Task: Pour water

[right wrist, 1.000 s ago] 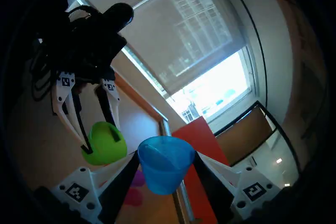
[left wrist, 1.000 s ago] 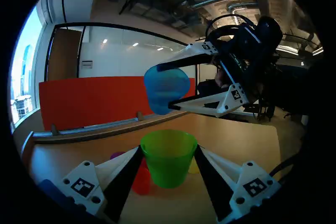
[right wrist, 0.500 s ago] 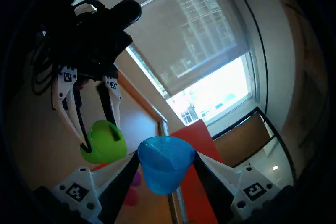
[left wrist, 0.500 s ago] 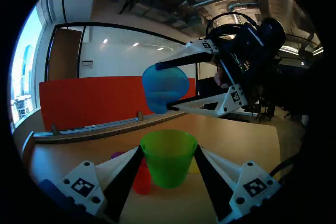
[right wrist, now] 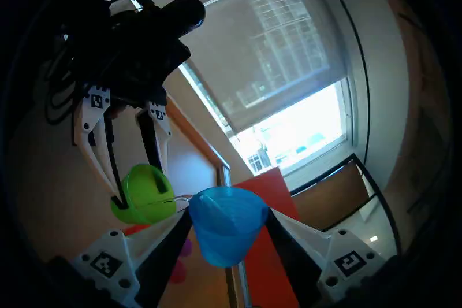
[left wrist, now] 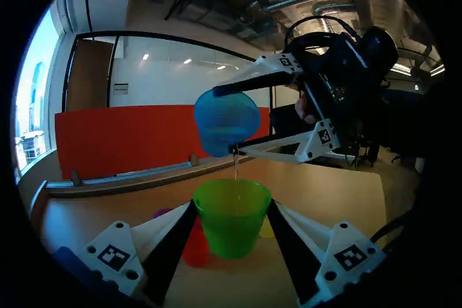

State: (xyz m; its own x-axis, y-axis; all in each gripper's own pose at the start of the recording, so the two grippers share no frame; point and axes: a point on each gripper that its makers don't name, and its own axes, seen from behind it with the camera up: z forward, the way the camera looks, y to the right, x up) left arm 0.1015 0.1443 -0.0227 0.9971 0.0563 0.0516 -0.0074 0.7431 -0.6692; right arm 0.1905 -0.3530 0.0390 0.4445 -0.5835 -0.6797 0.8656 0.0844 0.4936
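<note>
A wooden counter [left wrist: 329, 189] spread across the lower part of the left gripper view. A long red panel [left wrist: 127, 137] stood along its far edge, with a glass wall behind it. In the right gripper view a large bright window [right wrist: 289, 129] with a half-lowered blind took up much of the background.

The right claw [left wrist: 226, 120], held from behind by a person's hand, reached in from the right of the left gripper view, above the counter. Its two white fingers pinched a blue cup [left wrist: 228, 112] between them, one finger above and one below as seen there. The left claw [left wrist: 231, 215] pinched a green cup [left wrist: 232, 224] by its sides, both black pads pressed against the cup's wall.

The green cup was upright, with its open mouth directly beneath the blue cup. The blue cup hung above it, apart from it, and tilted so that its rim pointed down. A thin stream of water [left wrist: 235, 164] fell from the blue cup's lower lip into the green cup's mouth.

Behind the green cup, three small cups stood on the counter: a red cup [left wrist: 195, 248] at its left, a purple cup [left wrist: 161, 213] farther back, and a yellow cup [left wrist: 267, 230] just showing at its right.
</note>
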